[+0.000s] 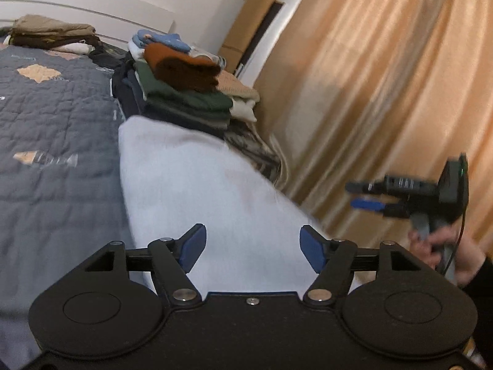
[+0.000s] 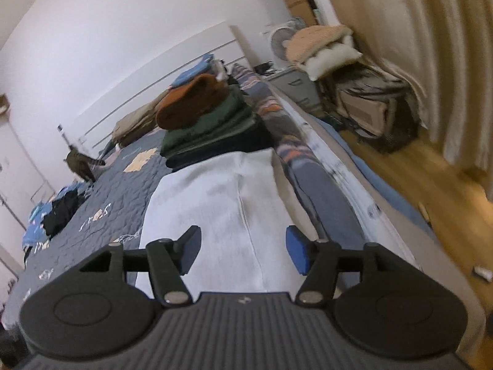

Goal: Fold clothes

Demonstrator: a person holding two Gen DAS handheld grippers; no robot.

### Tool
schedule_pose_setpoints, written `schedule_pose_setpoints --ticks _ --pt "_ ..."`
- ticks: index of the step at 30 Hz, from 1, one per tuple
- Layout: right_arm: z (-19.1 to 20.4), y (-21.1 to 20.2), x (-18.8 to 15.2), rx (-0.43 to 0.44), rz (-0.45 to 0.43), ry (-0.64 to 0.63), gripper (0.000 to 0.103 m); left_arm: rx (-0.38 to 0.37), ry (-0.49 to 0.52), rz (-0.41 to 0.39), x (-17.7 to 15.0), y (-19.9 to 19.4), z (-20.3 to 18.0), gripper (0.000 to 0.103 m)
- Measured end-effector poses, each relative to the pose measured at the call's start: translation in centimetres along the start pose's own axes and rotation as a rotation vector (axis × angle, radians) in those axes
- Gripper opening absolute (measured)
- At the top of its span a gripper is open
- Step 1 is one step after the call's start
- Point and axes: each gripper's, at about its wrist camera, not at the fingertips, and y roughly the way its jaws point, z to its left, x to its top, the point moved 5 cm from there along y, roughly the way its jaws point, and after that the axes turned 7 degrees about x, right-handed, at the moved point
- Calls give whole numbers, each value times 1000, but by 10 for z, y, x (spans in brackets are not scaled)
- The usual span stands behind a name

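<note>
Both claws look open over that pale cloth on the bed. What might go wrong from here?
The light grey garment lies near the bed edge, so a careless pull might drag it off. Beyond it the stack of folded clothes looks uneven and could topple if bumped. Neither the left gripper nor the right gripper holds anything.
</note>
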Motion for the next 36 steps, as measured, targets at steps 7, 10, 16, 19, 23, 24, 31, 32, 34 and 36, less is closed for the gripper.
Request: schedule_pose_setpoints --ticks 7,10,16,19,23,24,31,32,34,36 --pt "-5 60 35 5 72 -37 60 -16 37 33 28 46 11 72" --pt "-10 92 48 23 102 -21 62 -23 52 47 40 65 16 73" --pt "-22 161 73 70 188 -4 65 -20 20 69 59 93 41 74" --pt "-28 191 79 56 239 -18 65 -6 -45 75 64 98 66 74" --pt "-37 220 82 18 291 -47 65 26 -96 80 68 103 90 74" --pt "-41 225 83 7 294 -41 65 27 -105 82 69 103 93 74" --pt "-71 251 94 12 275 57 65 7 -125 92 76 105 105 74" --pt "-73 255 94 12 281 56 65 9 -131 91 76 106 106 74" --pt "-75 263 92 19 306 64 66 15 -142 89 77 106 110 75" --pt "-77 271 89 20 335 78 66 21 -146 89 77 107 112 75"
